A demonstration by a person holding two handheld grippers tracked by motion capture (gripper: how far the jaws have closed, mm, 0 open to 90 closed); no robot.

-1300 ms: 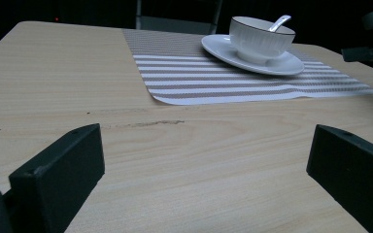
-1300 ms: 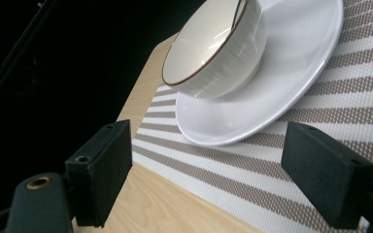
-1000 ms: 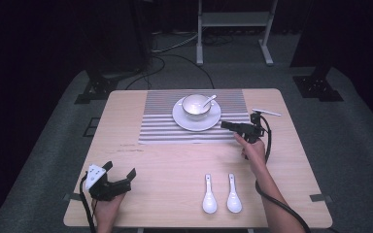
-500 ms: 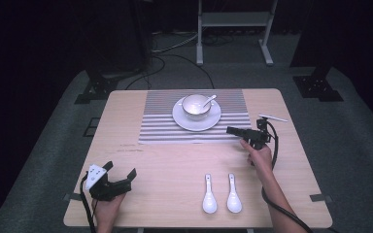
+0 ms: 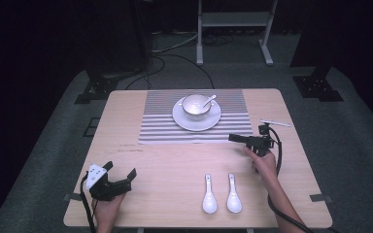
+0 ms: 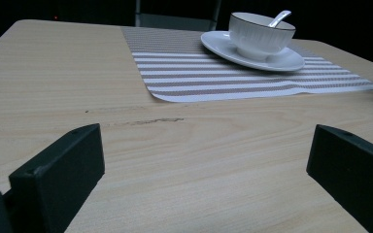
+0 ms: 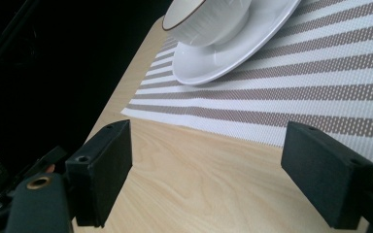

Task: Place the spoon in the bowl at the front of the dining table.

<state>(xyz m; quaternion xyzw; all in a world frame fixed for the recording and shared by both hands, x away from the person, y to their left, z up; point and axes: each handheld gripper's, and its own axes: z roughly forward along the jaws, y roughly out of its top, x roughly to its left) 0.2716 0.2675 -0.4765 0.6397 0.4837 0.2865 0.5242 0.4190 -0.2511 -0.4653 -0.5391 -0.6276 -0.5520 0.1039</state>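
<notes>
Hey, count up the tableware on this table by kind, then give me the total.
Spoons: 3, one in the bowl, two on the bare wood
Bowl: 1
Plate: 1
Placemat: 1
Total: 6

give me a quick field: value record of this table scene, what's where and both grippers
table: light wood table
mat: striped placemat, far centre
dish: white bowl on saucer, on the placemat
in bowl: one spoon
loose spoons: two white spoons side by side, near edge
left hand-held gripper: open, holding nothing, near left corner
right hand-held gripper: open, holding nothing, by the placemat's near right corner
</notes>
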